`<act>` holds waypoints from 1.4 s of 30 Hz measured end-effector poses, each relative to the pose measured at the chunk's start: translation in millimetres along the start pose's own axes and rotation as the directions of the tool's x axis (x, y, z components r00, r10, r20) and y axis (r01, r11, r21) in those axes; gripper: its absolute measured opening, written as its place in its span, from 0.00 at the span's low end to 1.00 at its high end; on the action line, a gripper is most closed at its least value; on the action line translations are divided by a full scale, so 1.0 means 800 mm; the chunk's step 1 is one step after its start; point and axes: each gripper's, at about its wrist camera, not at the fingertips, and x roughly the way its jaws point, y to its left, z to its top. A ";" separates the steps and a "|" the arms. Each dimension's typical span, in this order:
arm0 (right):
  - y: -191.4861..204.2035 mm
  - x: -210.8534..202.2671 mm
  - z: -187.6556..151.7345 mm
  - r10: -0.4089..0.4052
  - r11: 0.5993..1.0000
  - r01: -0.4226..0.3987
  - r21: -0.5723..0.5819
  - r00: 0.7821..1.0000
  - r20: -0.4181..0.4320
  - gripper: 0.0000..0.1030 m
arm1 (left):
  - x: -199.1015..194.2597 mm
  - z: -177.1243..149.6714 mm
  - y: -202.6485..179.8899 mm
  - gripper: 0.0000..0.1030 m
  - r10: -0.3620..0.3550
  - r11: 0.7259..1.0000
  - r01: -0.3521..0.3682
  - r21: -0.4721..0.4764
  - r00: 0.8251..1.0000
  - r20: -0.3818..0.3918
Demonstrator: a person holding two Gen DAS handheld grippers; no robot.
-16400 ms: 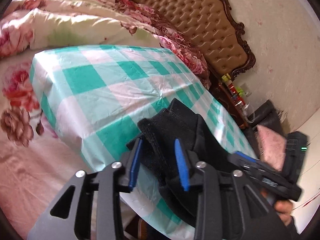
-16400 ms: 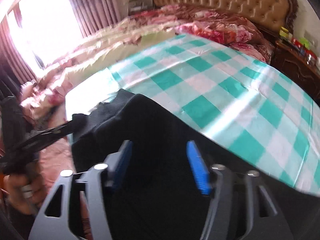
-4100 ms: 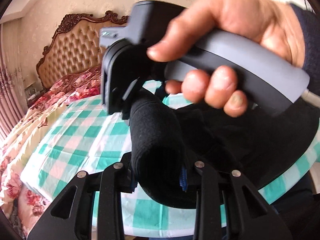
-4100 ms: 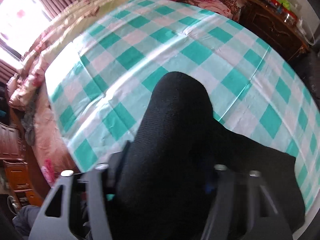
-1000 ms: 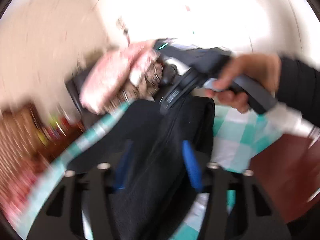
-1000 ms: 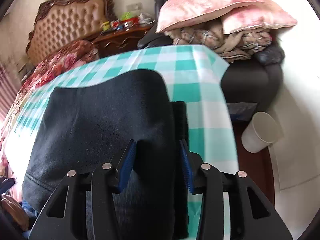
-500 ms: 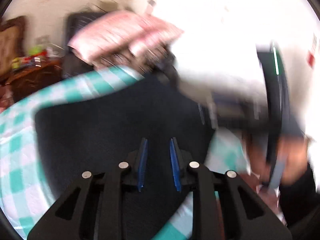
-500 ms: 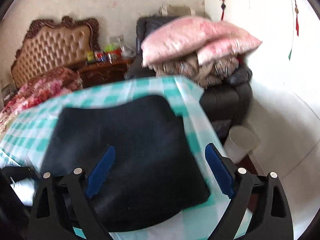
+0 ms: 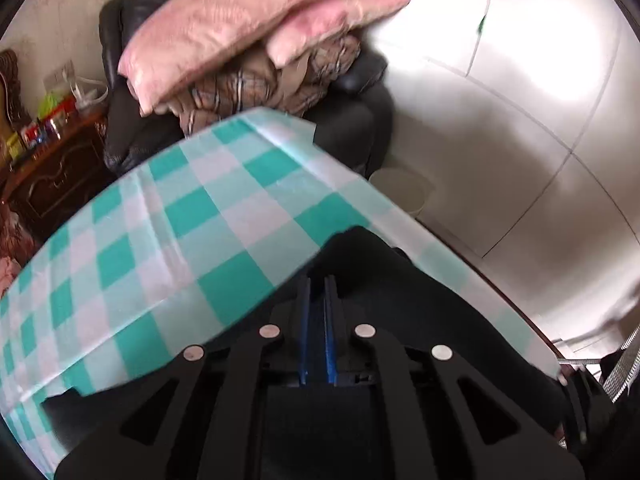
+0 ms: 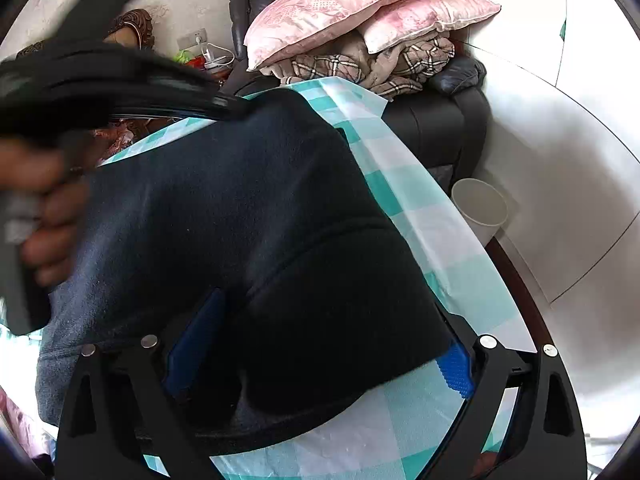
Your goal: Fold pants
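The black pants (image 10: 256, 220) lie folded on the green-and-white checked tablecloth (image 10: 436, 248). My right gripper (image 10: 320, 344) is open, its blue pads (image 10: 456, 368) set wide on either side of the near folded edge. My left gripper (image 9: 317, 292) has its blue pads almost together, resting over a raised black fold of the pants (image 9: 420, 300); whether cloth is pinched between them cannot be told. In the right wrist view the left gripper's body (image 10: 120, 80) and the hand holding it cross the upper left, touching the pants' far edge.
A black leather armchair (image 10: 440, 128) piled with pink pillows (image 10: 360, 12) and plaid blankets stands just beyond the table's far corner. A white bin (image 10: 480, 208) sits on the floor by it. A dark wooden nightstand (image 9: 52, 176) with bottles is at left.
My right gripper has opened wide and let go of the folded pants. My left gripper has closed its pads and swung onto the far side of the pants.
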 end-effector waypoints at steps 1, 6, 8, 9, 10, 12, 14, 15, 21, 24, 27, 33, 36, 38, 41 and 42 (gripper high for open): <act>-0.001 0.000 -0.001 0.004 1.000 -0.004 0.003 1.000 -0.001 0.88 | 0.010 0.000 -0.001 0.05 0.006 1.000 -0.006 0.002 1.000 -0.017; -0.002 0.002 -0.001 0.010 1.000 -0.010 0.006 1.000 0.004 0.88 | 0.025 -0.002 0.004 0.05 0.008 0.999 -0.009 -0.040 0.999 -0.042; -0.002 0.002 0.000 0.012 1.000 -0.012 0.007 1.000 0.005 0.88 | 0.021 -0.003 0.007 0.05 -0.011 0.999 0.010 -0.052 1.000 -0.029; -0.002 0.002 -0.001 0.014 1.000 -0.014 0.008 1.000 0.006 0.88 | 0.016 -0.005 0.009 0.04 -0.028 0.997 0.027 -0.066 1.000 -0.015; -0.003 0.002 -0.002 0.016 1.000 -0.016 0.010 1.000 0.007 0.88 | 0.011 -0.006 0.011 0.05 -0.038 0.996 0.037 -0.079 0.999 -0.004; -0.004 0.003 -0.001 0.017 1.000 -0.017 0.011 1.000 0.009 0.88 | -0.013 -0.012 0.011 0.05 -0.053 0.994 0.057 -0.094 0.998 0.046; -0.004 0.003 -0.001 0.016 1.000 -0.016 0.012 1.000 0.010 0.88 | -0.028 -0.019 0.007 0.05 -0.068 0.993 0.075 -0.093 0.995 0.073; -0.003 0.003 -0.001 0.014 1.000 -0.014 0.013 1.000 0.010 0.88 | -0.030 -0.024 0.003 0.05 -0.069 0.993 0.075 -0.088 0.995 0.073; 0.000 0.003 0.000 0.009 1.000 -0.009 0.008 1.000 0.003 0.89 | -0.005 -0.047 -0.013 0.07 -0.042 0.998 0.041 -0.048 0.999 -0.009; 0.000 0.002 0.000 0.005 1.000 -0.005 0.009 1.000 0.003 0.89 | -0.037 -0.057 -0.003 0.10 -0.026 0.995 0.029 -0.096 0.999 0.030; 0.000 0.003 0.000 0.004 1.000 -0.004 0.010 1.000 0.004 0.89 | -0.086 -0.089 0.009 0.24 0.036 0.992 -0.023 -0.123 0.994 0.099; 0.000 0.004 0.001 -0.005 1.000 0.005 0.010 1.000 0.005 0.89 | -0.161 -0.197 -0.005 0.25 0.061 0.988 -0.038 -0.149 0.987 0.151; 0.001 0.003 0.001 -0.016 1.000 0.016 0.011 1.000 0.007 0.89 | -0.143 -0.233 -0.025 0.25 0.075 0.992 -0.066 -0.111 0.994 0.082; 0.003 0.001 0.001 -0.022 1.000 0.022 0.003 1.000 0.009 0.89 | -0.136 -0.247 -0.038 0.25 0.128 0.989 -0.120 -0.080 0.988 0.092; 0.006 -0.013 0.004 -0.059 0.998 0.059 0.018 0.998 0.028 0.89 | -0.140 -0.246 -0.042 0.25 0.146 0.988 -0.140 -0.070 0.984 0.104; 0.012 -0.023 0.006 -0.070 0.998 0.070 0.008 0.996 0.049 0.89 | -0.139 -0.246 -0.035 0.25 0.120 0.989 -0.110 -0.102 0.988 0.099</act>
